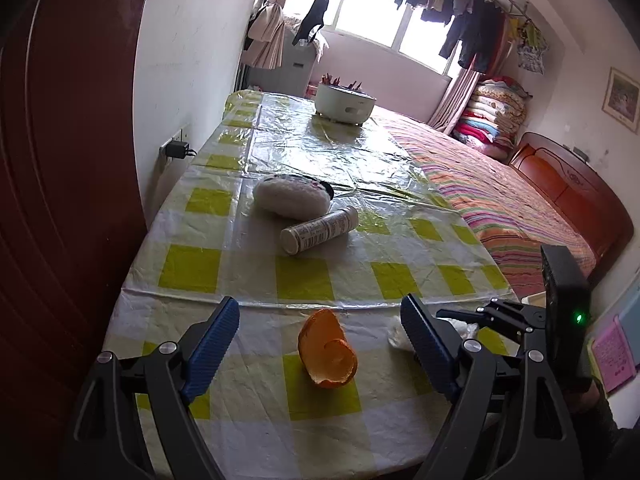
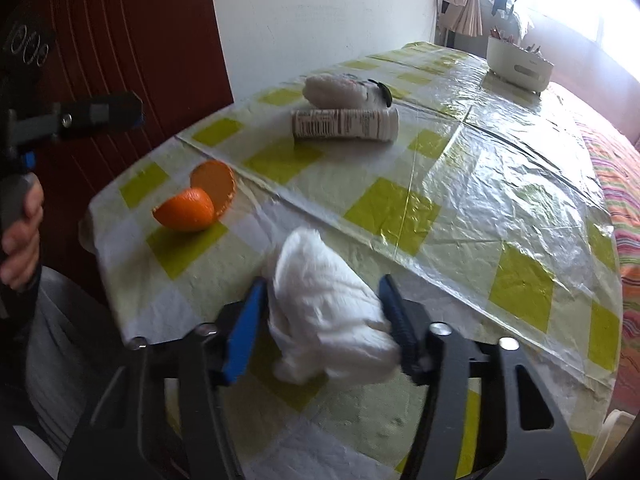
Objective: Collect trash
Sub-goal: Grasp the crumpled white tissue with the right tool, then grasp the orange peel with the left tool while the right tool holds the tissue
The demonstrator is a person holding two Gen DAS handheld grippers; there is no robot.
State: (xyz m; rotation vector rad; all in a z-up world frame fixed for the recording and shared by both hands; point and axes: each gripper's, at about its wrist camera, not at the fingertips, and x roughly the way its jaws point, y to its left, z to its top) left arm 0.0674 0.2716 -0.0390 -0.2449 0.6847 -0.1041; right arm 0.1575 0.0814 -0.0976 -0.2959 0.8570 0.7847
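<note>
A curled orange peel (image 1: 326,350) lies on the checked tablecloth (image 1: 192,268) near the front edge. My left gripper (image 1: 320,304) is open and straddles the peel without touching it. In the right wrist view the peel (image 2: 192,206) sits to the left, beyond a crumpled white tissue (image 2: 324,312). My right gripper (image 2: 323,284) is shut on that tissue, with both blue pads against its sides. In the left wrist view, part of the tissue (image 1: 394,334) shows behind my right-hand finger.
A white tube bottle (image 1: 318,230) lies on its side mid-table beside a fluffy white pouch (image 1: 290,196). A white pot (image 1: 345,104) stands at the far end. A dark red door (image 1: 60,200) is on the left, a striped bed (image 1: 520,200) on the right.
</note>
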